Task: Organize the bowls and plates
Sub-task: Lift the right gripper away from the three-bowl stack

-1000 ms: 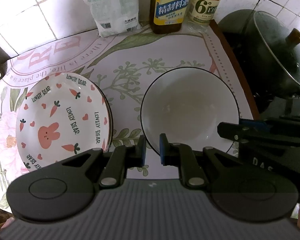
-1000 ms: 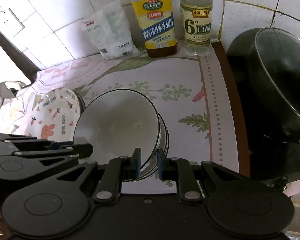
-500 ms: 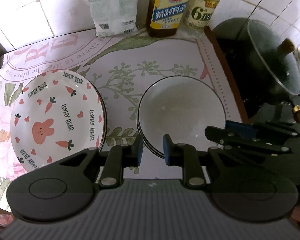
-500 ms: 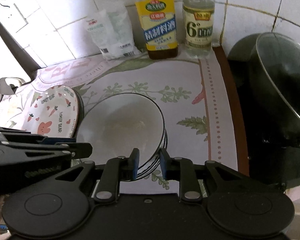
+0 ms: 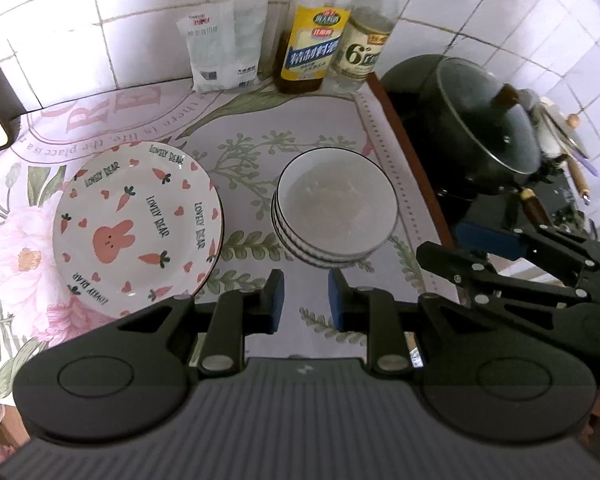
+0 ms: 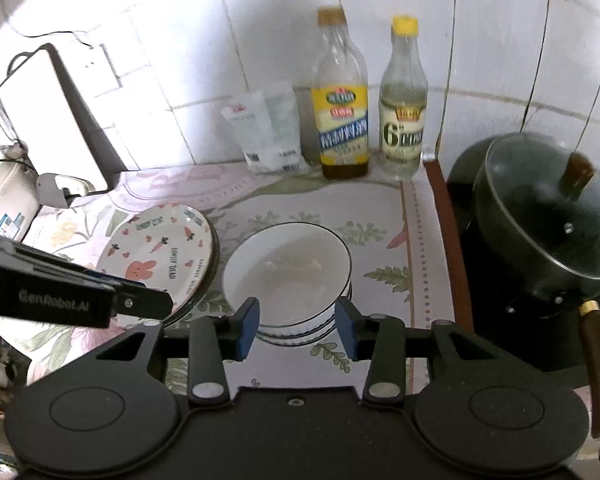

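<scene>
A stack of white bowls (image 5: pixel 336 216) with dark rims stands on the floral mat, also in the right wrist view (image 6: pixel 288 276). Left of it lies a stack of plates with a pink rabbit and carrot pattern (image 5: pixel 136 224), also in the right wrist view (image 6: pixel 156 264). My left gripper (image 5: pixel 306 300) is open and empty, held a little in front of the bowls. My right gripper (image 6: pixel 298 328) is open and empty just before the bowls' near rim; it also shows at the right of the left wrist view (image 5: pixel 500 248).
Two bottles (image 5: pixel 312 44) (image 5: pixel 364 44) and a white packet (image 5: pixel 224 44) stand against the tiled wall. A dark pot with a glass lid (image 5: pixel 480 124) sits on the stove at the right. A white appliance (image 6: pixel 4 196) stands far left.
Both grippers let go of the top bowl, which now rests level on the stack. Both opened wider and drew back and up from the bowls.
</scene>
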`<action>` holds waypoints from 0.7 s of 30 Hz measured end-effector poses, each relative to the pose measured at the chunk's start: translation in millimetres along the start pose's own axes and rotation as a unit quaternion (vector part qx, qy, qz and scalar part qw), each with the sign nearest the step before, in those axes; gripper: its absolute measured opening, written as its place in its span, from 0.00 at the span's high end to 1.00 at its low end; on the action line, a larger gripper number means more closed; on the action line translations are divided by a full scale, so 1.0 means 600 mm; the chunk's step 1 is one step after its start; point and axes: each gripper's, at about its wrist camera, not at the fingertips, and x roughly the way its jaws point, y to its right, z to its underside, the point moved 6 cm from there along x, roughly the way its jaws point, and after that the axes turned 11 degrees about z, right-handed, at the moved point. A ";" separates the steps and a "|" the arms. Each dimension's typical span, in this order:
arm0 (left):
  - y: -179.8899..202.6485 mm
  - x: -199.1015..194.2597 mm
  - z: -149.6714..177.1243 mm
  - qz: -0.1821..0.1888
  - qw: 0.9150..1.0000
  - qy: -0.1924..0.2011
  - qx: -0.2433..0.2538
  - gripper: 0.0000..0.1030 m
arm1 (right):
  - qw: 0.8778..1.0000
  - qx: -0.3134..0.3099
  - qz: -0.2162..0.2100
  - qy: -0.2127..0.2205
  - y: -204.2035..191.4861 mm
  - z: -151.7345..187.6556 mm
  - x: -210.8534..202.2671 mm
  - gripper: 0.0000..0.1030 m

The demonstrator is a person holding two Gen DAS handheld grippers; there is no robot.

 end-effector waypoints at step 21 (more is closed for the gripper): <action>0.009 -0.129 0.148 0.024 0.995 0.065 0.075 0.61 | 0.994 -0.026 0.006 0.107 -0.103 0.109 -0.162 0.34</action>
